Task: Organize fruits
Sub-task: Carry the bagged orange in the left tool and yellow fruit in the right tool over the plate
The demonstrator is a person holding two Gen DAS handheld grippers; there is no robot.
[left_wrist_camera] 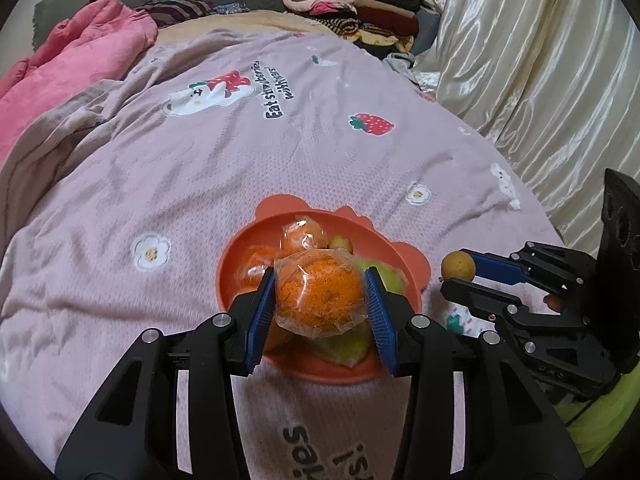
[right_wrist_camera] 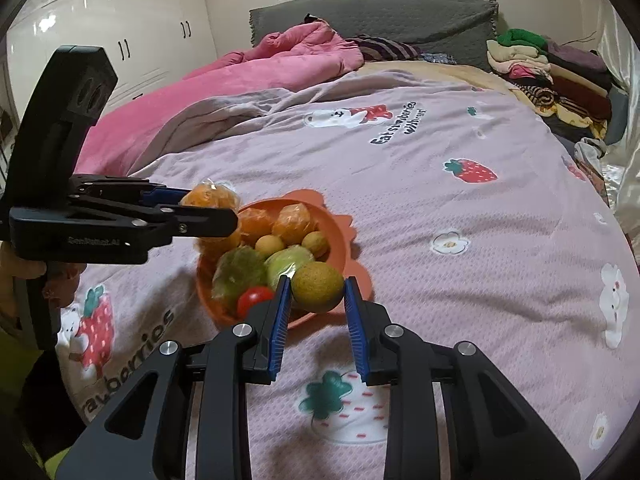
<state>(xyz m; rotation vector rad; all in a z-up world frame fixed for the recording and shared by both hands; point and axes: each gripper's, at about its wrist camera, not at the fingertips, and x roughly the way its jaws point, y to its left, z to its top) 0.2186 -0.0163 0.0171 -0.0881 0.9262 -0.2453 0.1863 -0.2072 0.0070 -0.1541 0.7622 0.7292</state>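
Observation:
An orange bowl (left_wrist_camera: 236, 264) (right_wrist_camera: 340, 236) with scalloped ears sits on the pink bedspread and holds several wrapped oranges, green fruits, small yellow-brown fruits and a red tomato (right_wrist_camera: 254, 299). My left gripper (left_wrist_camera: 320, 298) (right_wrist_camera: 208, 210) is shut on a plastic-wrapped orange (left_wrist_camera: 318, 294) (right_wrist_camera: 210, 196), held just above the bowl. My right gripper (right_wrist_camera: 318, 294) (left_wrist_camera: 454, 274) is shut on a small round yellow-green fruit (right_wrist_camera: 317, 286) (left_wrist_camera: 458, 265), held to the bowl's right near its rim.
A pink quilt (right_wrist_camera: 256, 72) is bunched at the bed's far left. Folded clothes (right_wrist_camera: 548, 68) are stacked at the far right corner. A cream satin curtain (left_wrist_camera: 532, 64) hangs along the bed's right side. White wardrobes (right_wrist_camera: 108, 28) stand behind. A hand (right_wrist_camera: 60, 276) grips the left handle.

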